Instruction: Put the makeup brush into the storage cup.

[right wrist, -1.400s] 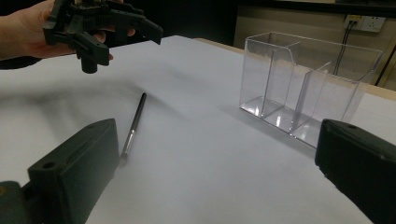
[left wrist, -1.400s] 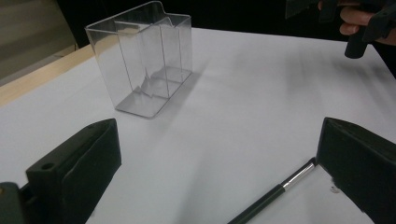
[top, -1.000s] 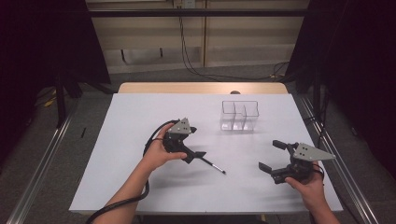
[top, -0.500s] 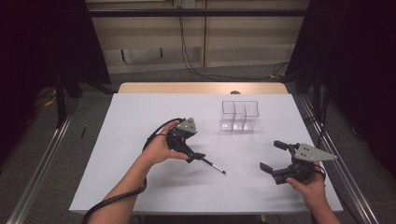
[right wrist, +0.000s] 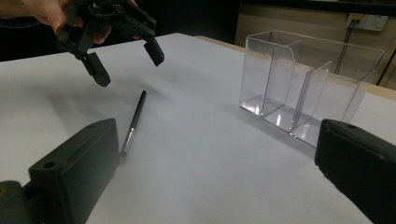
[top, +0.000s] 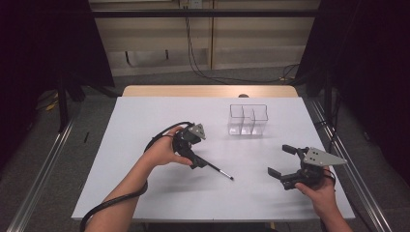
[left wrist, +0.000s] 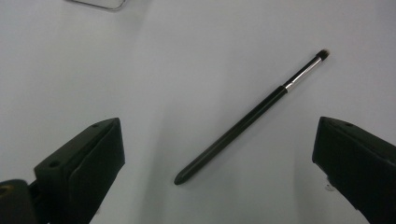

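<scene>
On the worktop (top: pixel 145 193), the left tool (left wrist: pixel 219 154) hovers wide open, empty, above the brush (left wrist: pixel 254 112), bristles at 2 o'clock.

Black brush (left wrist: pixel 243 123) with a silver ferrule, clear organizer (top: pixel 248 120), white table (top: pixel 145 121), black claws.

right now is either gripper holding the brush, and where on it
Nothing is held. The left gripper hangs open over the brush lying on the table; the right gripper is open too.
</scene>
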### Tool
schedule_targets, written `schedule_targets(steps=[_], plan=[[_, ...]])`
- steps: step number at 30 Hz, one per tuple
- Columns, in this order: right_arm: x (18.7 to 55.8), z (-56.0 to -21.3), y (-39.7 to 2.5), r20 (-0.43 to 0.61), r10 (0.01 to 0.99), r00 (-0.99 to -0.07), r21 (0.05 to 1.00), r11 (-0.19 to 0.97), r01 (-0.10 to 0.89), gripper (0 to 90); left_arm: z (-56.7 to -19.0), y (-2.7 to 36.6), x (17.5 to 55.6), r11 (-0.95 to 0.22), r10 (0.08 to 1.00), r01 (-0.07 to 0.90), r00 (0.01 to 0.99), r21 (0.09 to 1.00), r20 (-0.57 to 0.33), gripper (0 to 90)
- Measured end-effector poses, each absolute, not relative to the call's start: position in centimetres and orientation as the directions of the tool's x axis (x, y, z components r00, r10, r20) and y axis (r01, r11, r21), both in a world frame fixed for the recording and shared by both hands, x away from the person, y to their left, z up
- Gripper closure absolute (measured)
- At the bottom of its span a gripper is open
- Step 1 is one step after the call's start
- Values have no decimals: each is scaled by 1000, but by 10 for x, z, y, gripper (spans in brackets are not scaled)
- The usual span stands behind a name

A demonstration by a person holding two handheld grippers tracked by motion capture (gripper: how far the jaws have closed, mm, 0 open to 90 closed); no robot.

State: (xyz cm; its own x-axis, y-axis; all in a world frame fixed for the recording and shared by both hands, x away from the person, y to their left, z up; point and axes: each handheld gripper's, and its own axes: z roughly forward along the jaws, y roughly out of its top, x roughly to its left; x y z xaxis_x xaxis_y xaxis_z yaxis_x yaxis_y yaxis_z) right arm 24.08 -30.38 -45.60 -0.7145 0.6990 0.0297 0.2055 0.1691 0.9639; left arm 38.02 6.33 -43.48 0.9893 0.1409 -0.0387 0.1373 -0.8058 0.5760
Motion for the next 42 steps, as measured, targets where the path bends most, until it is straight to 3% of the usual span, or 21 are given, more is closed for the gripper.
schedule_targets(steps=[10, 13, 24, 37, 42], plan=[[241, -456, -302, 21, 695, -718, 962, 180, 203, 0, -436, 62, 383, -849, 99, 84, 995, 522, 0, 166], [240, -456, -304, 24, 698, -716, 961, 181, 208, 0, -438, 58, 382, -858, 62, 48, 998, 511, 10, 248], [237, -456, -307, 25, 705, -709, 962, 177, 210, 0, -449, 45, 380, -879, -60, -42, 998, 476, -23, 440], [237, -456, -307, 18, 702, -712, 961, 185, 207, 0, -453, 40, 381, -921, -75, -44, 995, 388, -67, 572], [238, -456, -306, 17, 698, -715, 960, 189, 207, 0, -451, 37, 378, -936, -77, -47, 995, 348, -71, 669]])
